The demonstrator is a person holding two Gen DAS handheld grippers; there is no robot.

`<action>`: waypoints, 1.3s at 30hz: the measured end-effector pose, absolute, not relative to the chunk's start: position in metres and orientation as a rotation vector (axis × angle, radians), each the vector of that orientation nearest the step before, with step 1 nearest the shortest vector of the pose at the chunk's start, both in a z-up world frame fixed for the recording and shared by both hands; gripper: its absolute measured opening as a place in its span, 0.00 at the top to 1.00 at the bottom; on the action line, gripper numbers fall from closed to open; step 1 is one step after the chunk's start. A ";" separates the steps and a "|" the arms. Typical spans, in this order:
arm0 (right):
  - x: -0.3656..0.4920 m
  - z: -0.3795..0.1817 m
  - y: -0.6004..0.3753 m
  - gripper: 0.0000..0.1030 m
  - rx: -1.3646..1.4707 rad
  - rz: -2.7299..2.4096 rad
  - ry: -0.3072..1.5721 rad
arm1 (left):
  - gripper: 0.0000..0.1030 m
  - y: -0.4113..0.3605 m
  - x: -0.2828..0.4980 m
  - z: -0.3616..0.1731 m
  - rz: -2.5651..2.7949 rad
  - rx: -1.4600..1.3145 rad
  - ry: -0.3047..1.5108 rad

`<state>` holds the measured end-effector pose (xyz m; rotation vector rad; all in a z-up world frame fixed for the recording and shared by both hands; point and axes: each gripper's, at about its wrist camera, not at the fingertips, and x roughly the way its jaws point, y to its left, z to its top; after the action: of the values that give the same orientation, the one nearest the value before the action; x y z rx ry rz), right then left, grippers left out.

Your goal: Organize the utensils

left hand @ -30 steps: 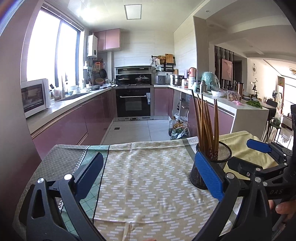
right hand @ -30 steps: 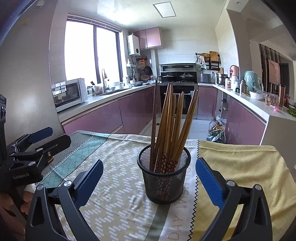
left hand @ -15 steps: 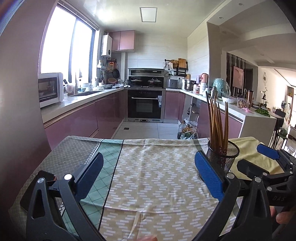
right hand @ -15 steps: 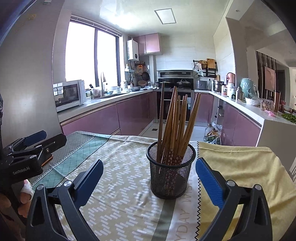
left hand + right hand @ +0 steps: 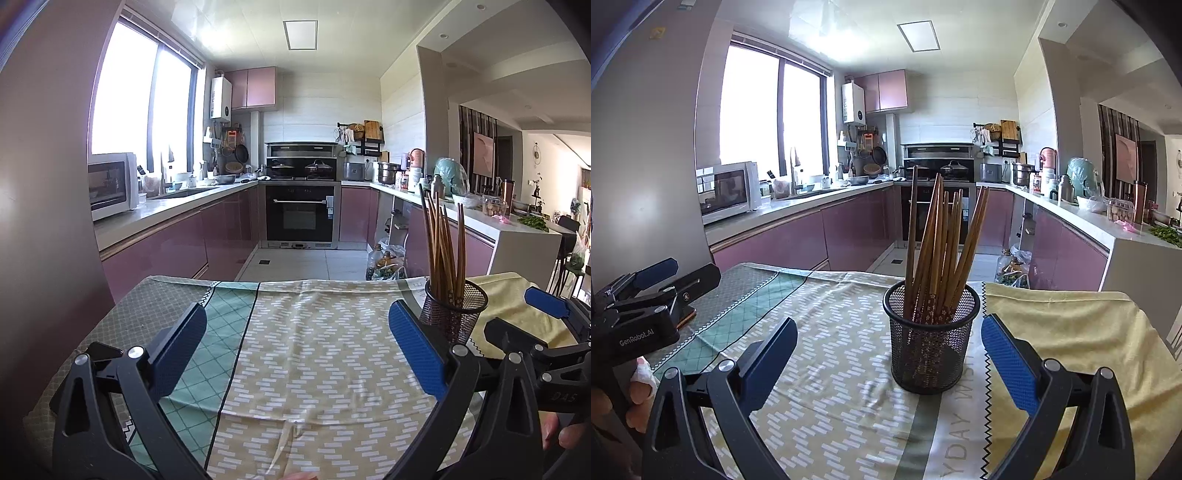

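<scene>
A black mesh cup stands upright on the tablecloth, holding several brown chopsticks that fan out above its rim. My right gripper is open, empty, and a little short of the cup. In the left wrist view the same mesh cup with its chopsticks sits at the right, just beyond my right finger pad. My left gripper is open over bare cloth with nothing between its fingers. The other gripper shows at the right edge, and in the right wrist view the left gripper shows at the left.
The table wears a patterned cloth with a green checked strip on the left and a yellow cloth on the right. Beyond the table's far edge lie the kitchen floor, purple cabinets and an oven.
Both views have drawn back and risen a little from the table. The cup looks farther from the right gripper, and in the left wrist view it has shifted right. Both grippers stayed open.
</scene>
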<state>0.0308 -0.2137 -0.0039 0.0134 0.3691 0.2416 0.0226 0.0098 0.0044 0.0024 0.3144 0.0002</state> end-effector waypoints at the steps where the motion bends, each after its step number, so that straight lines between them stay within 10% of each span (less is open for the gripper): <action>1: 0.030 -0.004 -0.214 0.06 0.014 0.242 0.367 | 0.06 0.010 0.022 0.004 0.004 0.005 0.312; 39: 0.029 -0.001 -0.208 0.06 0.017 0.240 0.337 | 0.06 0.015 0.014 0.005 0.030 0.014 0.291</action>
<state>0.0289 -0.2081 -0.0010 0.0171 0.3367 0.2399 0.0142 0.0147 0.0045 0.0137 0.2913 0.0296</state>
